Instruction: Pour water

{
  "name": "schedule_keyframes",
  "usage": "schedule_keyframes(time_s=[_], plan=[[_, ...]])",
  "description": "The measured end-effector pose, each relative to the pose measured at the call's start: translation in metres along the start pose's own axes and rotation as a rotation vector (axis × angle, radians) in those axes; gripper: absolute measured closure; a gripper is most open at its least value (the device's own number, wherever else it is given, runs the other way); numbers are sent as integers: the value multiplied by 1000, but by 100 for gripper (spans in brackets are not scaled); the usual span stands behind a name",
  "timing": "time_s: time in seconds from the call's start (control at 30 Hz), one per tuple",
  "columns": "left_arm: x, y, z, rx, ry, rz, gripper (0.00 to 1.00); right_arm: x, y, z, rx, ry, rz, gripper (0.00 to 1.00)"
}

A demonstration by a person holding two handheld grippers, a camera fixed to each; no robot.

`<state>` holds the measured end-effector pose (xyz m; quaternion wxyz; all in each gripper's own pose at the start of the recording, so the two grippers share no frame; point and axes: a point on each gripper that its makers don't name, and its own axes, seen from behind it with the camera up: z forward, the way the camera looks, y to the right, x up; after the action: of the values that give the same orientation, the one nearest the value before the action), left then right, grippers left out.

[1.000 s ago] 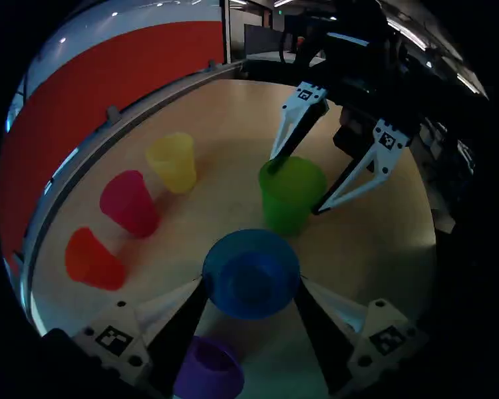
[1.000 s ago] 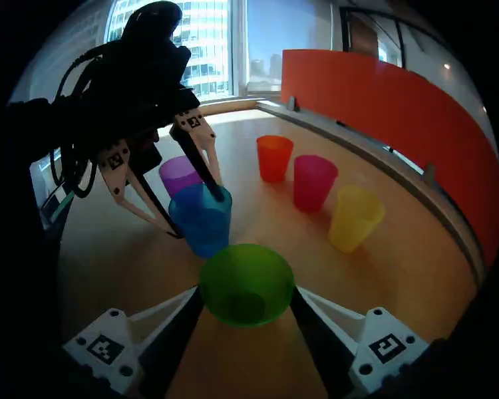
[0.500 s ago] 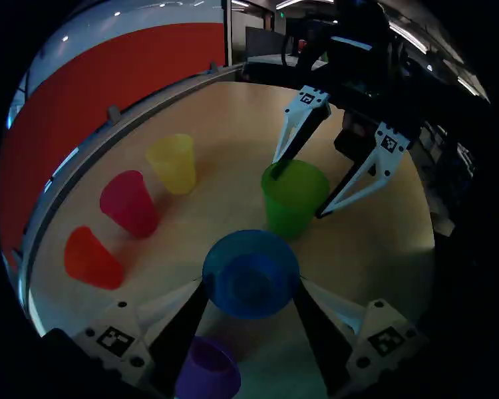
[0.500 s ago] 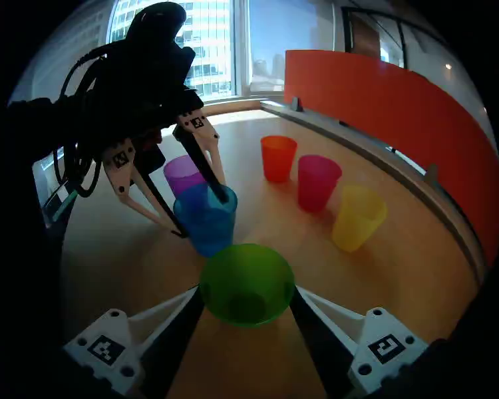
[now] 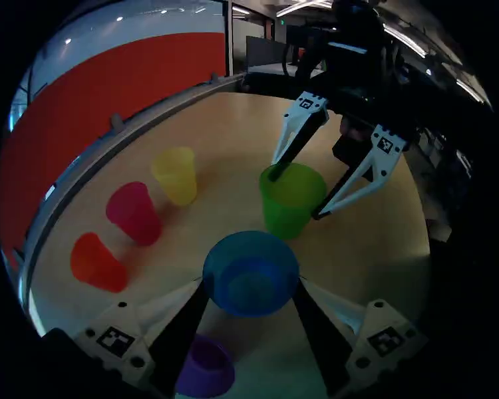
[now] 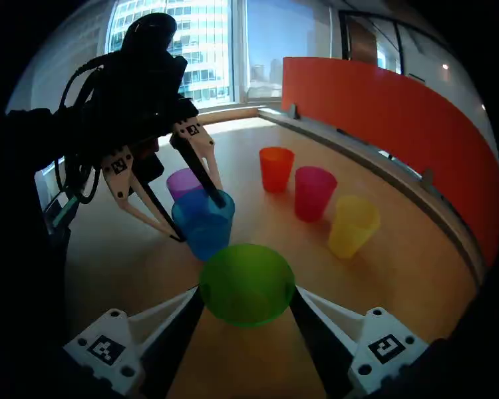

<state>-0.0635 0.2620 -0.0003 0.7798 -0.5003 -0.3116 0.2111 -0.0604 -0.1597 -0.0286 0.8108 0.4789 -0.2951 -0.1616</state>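
- we see a pale wooden bench (image 5: 376,233) with a red panel (image 5: 116,86) running along one edge. in the right gripper view, tall windows (image 6: 183,40) stand past its far end.
- our left claw (image 5: 249,286) is closed on the blue cup (image 5: 251,266), one finger pressed to each side. the cup is upright, its mouth toward the camera.
- our right claw (image 6: 246,290) grips the green cup (image 6: 247,279) the same way, upright, with a finger on either side.
- the two held cups sit near each other over the middle of the bench and do not touch. we cannot tell whether they rest on the wood or hang just above it.
- we cannot tell whether either cup holds water.
- the yellow cup (image 5: 175,174), pink cup (image 5: 134,213) and orange cup (image 5: 96,263) stand in a row on the red panel's side, apart from one another.
- the purple cup (image 5: 206,366) stands just beside the blue cup, on the side away from the green cup.
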Motion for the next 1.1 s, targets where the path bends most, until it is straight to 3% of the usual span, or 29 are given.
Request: schedule_keyframes(time_s=[0.63, 1.1], plan=[[42, -6, -57, 78, 157, -26, 15, 48, 2, -36, -63, 102, -11, 9], [70, -19, -93, 152, 303, -67, 15, 97, 7, -61, -108, 245, 8, 9]])
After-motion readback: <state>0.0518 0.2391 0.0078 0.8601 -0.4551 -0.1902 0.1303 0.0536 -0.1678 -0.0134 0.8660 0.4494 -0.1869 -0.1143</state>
